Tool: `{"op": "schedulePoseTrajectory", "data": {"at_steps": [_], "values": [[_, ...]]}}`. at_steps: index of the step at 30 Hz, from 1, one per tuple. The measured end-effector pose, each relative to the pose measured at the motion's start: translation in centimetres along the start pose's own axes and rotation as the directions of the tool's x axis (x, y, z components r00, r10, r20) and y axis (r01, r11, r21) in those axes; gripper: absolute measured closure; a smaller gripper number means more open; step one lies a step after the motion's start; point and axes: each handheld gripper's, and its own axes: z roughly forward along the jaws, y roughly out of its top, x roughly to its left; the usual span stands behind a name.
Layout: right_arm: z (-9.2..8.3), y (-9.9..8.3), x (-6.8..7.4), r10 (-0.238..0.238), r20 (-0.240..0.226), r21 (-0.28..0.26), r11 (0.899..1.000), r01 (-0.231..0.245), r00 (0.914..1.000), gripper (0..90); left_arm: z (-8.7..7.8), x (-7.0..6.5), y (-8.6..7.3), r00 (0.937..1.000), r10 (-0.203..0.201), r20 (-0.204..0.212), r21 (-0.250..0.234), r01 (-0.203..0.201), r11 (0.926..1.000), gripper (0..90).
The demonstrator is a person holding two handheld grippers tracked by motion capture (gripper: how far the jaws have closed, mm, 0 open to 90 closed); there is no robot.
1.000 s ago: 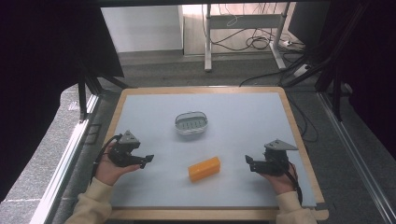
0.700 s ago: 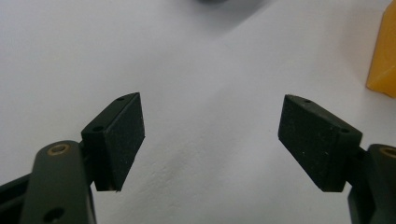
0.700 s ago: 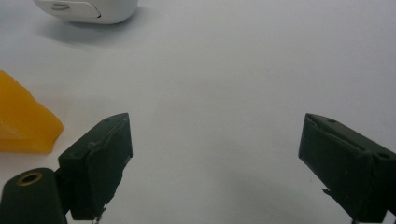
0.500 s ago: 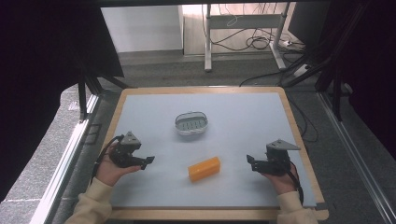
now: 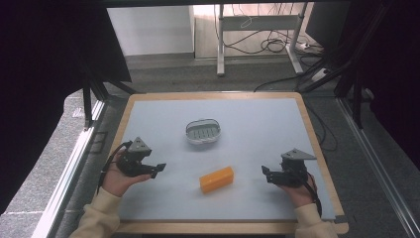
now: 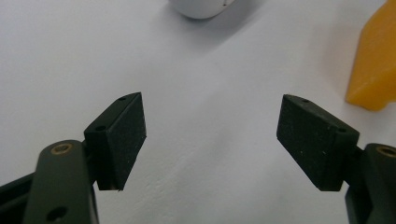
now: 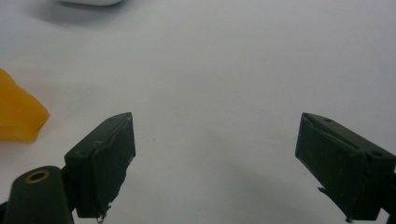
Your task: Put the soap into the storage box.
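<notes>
Pale counter (image 5: 277,124) framed by a wooden edge carries an orange block (image 5: 216,179) near its front, between left gripper (image 5: 157,169) and right gripper (image 5: 266,173), both jaws spread wide, holding nothing. Behind it sits a white dish (image 5: 203,131), well apart.

Lab — framed test table (image 5: 317,148) (floor cables (image 5: 267,44))

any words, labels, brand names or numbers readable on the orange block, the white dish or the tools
None: no text can be read in these pictures.
Orange block: plain faces, no print.
White dish: ridged inside, no label to be seen.
Left tool and right tool: black parts and grey plates bear no markings; the pads show small screw holes, no writing.
</notes>
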Motion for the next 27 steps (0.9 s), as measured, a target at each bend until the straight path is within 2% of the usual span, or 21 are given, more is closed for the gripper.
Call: {"op": "schedulePoseTrajectory", "data": {"at_steps": [5, 11, 13, 21, 27], "values": [[0.0, 0.0, 0.1, -0.001, 0.009, 0.002, 1.0, 0.001, 1.0, 12.5, -0.5, -0.5, 0.8, 0.9995, 0.024, 0.02, -0.005, -0.024, 0.9997, 24.8], [0.0, -0.1, 0.1, -0.003, 0.01, 0.003, 1.0, 0.003, 0.9999, 12.8, -1.0, -0.7, 1.3, 0.9995, 0.013, 0.028, -0.014, -0.013, 0.9998, 26.6], [0.0, -0.1, 0.1, -0.003, 0.01, 0.002, 1.0, 0.003, 0.9999, 12.9, -1.2, -1.0, 1.7, 0.9992, 0.023, 0.032, -0.018, -0.022, 0.9996, 26.7], [-0.1, -0.1, 0.1, -0.004, 0.013, 0.0, 1.0, 0.004, 0.9999, 13.0, -1.1, -1.7, 2.9, 0.997, 0.034, 0.07, -0.023, -0.033, 0.9992, 26.8], [0.0, -0.2, 0.0, -0.013, 0.013, 0.007, 1.0, 0.013, 0.9998, 13.0, -1.1, -2.0, 3.5, 0.9958, 0.039, 0.083, -0.017, -0.038, 0.9992, 26.8]]}}
